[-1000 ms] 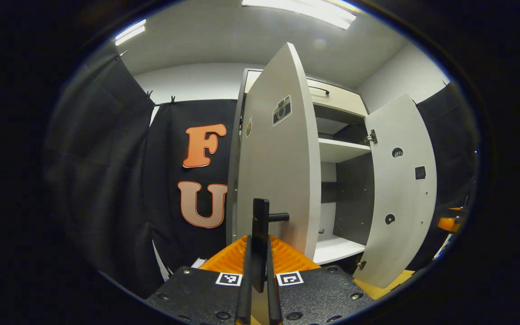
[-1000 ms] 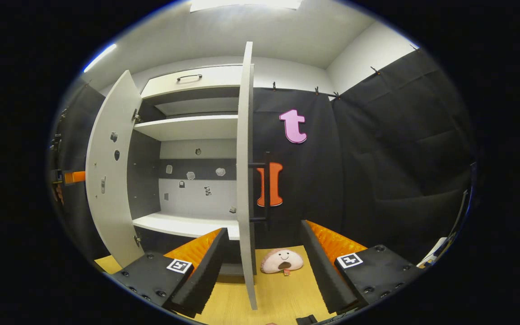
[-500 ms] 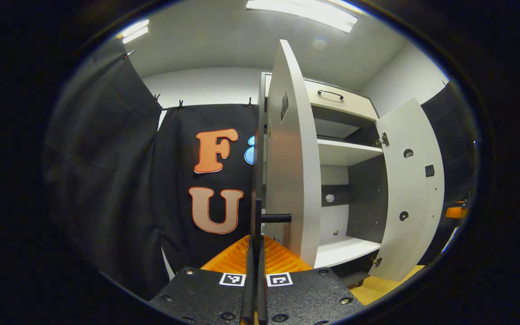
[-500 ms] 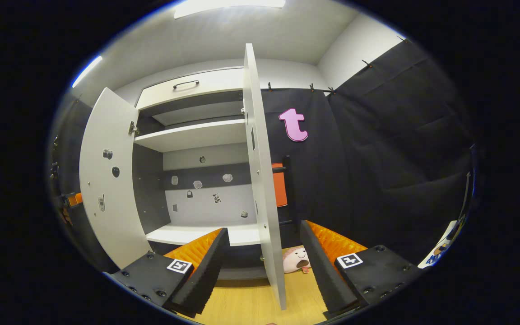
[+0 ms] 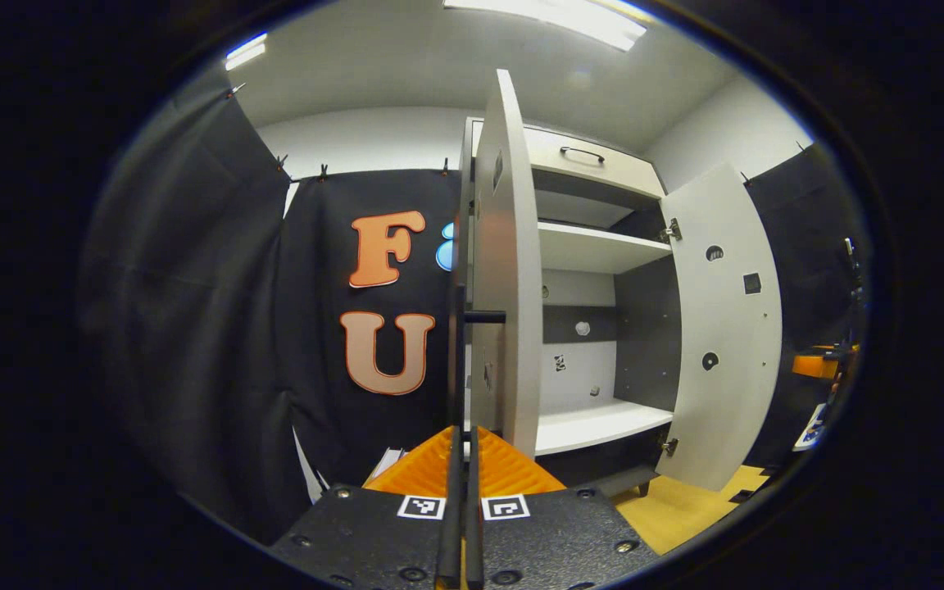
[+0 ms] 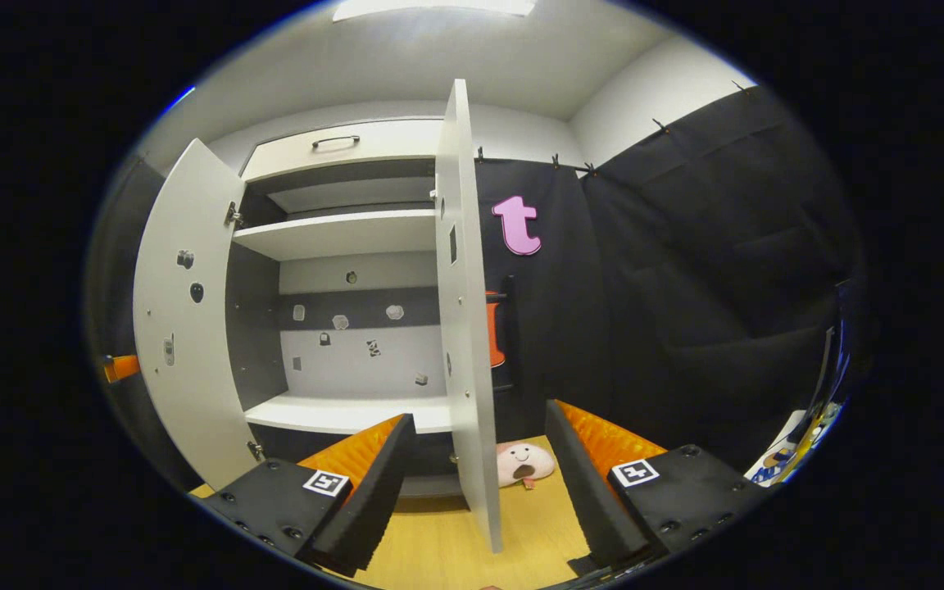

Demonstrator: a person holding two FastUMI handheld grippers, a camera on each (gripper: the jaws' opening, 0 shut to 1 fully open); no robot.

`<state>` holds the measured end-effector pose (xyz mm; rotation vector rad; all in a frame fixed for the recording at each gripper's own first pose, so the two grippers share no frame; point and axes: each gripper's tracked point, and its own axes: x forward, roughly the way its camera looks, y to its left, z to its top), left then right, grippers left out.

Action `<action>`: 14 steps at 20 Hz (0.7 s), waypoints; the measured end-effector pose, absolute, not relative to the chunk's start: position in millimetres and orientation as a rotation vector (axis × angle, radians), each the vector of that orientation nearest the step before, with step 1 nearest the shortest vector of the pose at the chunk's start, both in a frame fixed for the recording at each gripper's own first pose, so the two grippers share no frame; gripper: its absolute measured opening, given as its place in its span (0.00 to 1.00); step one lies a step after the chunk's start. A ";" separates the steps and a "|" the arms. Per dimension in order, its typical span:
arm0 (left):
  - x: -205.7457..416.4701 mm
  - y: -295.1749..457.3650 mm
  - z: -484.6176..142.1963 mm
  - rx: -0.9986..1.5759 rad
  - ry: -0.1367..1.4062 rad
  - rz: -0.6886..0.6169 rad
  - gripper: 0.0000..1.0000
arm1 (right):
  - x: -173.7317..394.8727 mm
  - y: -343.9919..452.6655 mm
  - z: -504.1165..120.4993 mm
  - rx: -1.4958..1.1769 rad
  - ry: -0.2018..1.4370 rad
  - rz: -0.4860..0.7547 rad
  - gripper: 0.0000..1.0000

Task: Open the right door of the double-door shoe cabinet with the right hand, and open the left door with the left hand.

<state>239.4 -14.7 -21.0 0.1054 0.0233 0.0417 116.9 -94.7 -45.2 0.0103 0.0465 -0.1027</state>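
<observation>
- Pinching the left door's handle (image 5: 459,360) between the pressed-together fingers of the left gripper (image 5: 460,524), at the near bottom of the left gripper view.
- Hovering with the right gripper (image 6: 472,483) spread wide, touching nothing, fingers straddling the near edge of the right door (image 6: 464,328) in the right gripper view.
- Standing swung out toward the camera: the left door (image 5: 505,270), edge-on, just right of the handle.
- Lying on the wooden floor (image 6: 439,545) beyond the right door: a pink plush toy (image 6: 524,463).
- Showing farther back: the shoe cabinet (image 6: 341,319), both doors open, white shelves (image 6: 341,233) bare, a drawer (image 6: 341,152) on top.
</observation>
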 end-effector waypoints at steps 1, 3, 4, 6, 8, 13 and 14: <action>237.8 -17.2 -22.3 0.089 0.030 0.057 0.03 | 114.0 -100.6 -46.6 0.008 0.058 -0.089 1.00; 229.1 -32.0 -22.3 0.051 0.023 0.058 0.03 | 109.2 -107.1 -46.1 0.018 0.068 -0.043 1.00; 225.9 -37.3 -21.3 0.041 0.011 0.065 0.03 | 106.6 -111.8 -46.8 0.023 0.068 -0.026 1.00; 223.1 -42.7 -17.9 0.046 -0.019 0.089 0.03 | 100.5 -123.7 -49.3 0.034 0.072 -0.004 1.00; 221.3 -48.1 -15.8 0.051 -0.046 0.115 0.03 | 93.5 -133.9 -50.1 0.051 0.078 0.012 0.94; 214.1 -63.7 -20.2 0.034 -0.057 0.149 0.29 | 79.9 -145.4 -47.8 0.059 0.079 0.074 1.00; 215.2 -66.3 -20.9 0.023 -0.057 0.152 0.38 | 76.4 -146.0 -47.3 0.059 0.076 0.084 0.94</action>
